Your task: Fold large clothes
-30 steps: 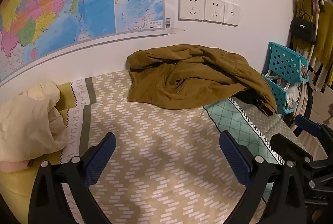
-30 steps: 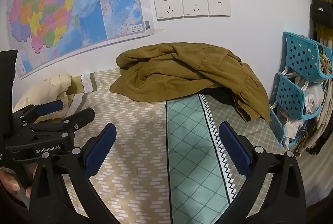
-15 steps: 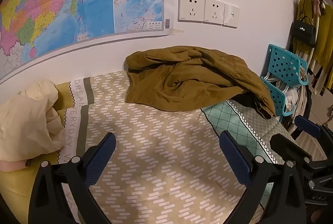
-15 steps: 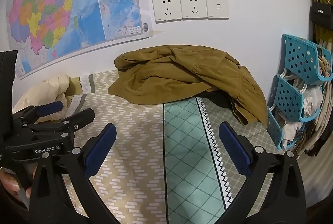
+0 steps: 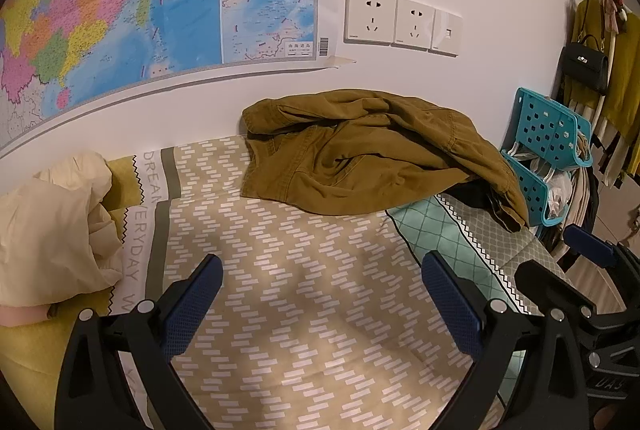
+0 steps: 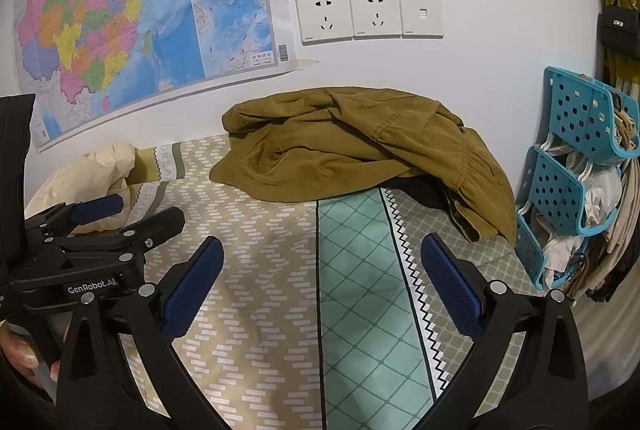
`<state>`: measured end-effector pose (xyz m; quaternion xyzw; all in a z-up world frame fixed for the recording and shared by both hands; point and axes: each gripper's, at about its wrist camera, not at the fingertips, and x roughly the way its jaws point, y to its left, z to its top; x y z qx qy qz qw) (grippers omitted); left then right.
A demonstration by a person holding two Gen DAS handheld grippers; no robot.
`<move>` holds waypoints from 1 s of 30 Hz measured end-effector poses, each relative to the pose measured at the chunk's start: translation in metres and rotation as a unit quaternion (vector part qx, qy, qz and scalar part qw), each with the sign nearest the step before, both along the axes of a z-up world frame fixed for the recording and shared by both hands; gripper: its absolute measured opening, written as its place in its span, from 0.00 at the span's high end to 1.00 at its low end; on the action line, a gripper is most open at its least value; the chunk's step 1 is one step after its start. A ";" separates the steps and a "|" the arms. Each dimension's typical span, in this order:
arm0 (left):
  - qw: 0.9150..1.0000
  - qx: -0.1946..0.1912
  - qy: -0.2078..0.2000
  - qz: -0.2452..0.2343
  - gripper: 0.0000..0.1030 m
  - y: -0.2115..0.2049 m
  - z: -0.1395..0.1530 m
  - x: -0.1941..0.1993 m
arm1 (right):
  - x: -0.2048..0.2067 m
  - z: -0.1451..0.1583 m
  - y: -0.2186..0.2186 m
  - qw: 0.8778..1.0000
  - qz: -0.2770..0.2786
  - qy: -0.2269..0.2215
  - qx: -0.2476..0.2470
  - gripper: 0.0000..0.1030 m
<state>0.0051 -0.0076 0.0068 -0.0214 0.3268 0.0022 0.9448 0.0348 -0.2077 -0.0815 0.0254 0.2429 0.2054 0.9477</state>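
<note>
Both hand-held grippers are hovering over a bed with jaws spread wide and gripping nothing: the left hand-held gripper and the right hand-held gripper. An olive-brown jacket is lying crumpled at the far edge of the bed, against the wall, well beyond both grippers. A cream garment, possibly a pillowcase, is sitting left of the jacket. A turquoise basket rack is hanging right of the jacket.

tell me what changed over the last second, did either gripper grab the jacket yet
No grab. Both views shifted slightly, so the grippers drifted a little, direction unclear. The left gripper and right gripper stay open and empty. The brown jacket stays crumpled on the bed by the wall.
</note>
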 end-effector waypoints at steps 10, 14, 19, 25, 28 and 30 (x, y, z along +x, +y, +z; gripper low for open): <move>1.000 -0.001 -0.001 -0.001 0.07 0.000 -0.001 -0.001 | 0.001 0.000 0.000 1.000 -0.001 0.001 -0.001 0.05; 1.000 0.000 -0.001 0.000 0.07 0.000 -0.001 -0.001 | 0.001 0.000 0.000 1.000 -0.001 0.003 0.000 0.05; 1.000 -0.002 -0.002 0.000 0.07 -0.001 -0.001 -0.002 | 0.001 0.000 0.000 1.000 -0.001 0.003 0.000 0.05; 1.000 -0.002 -0.003 -0.001 0.07 -0.001 -0.001 -0.002 | 0.001 0.000 -0.001 1.000 -0.001 0.002 0.001 0.05; 1.000 -0.002 -0.003 -0.001 0.07 -0.001 -0.002 -0.003 | 0.001 0.001 -0.002 1.000 0.000 0.002 0.001 0.05; 1.000 -0.003 -0.004 -0.001 0.07 -0.001 -0.001 -0.003 | 0.002 0.001 -0.002 1.000 0.001 0.002 0.002 0.05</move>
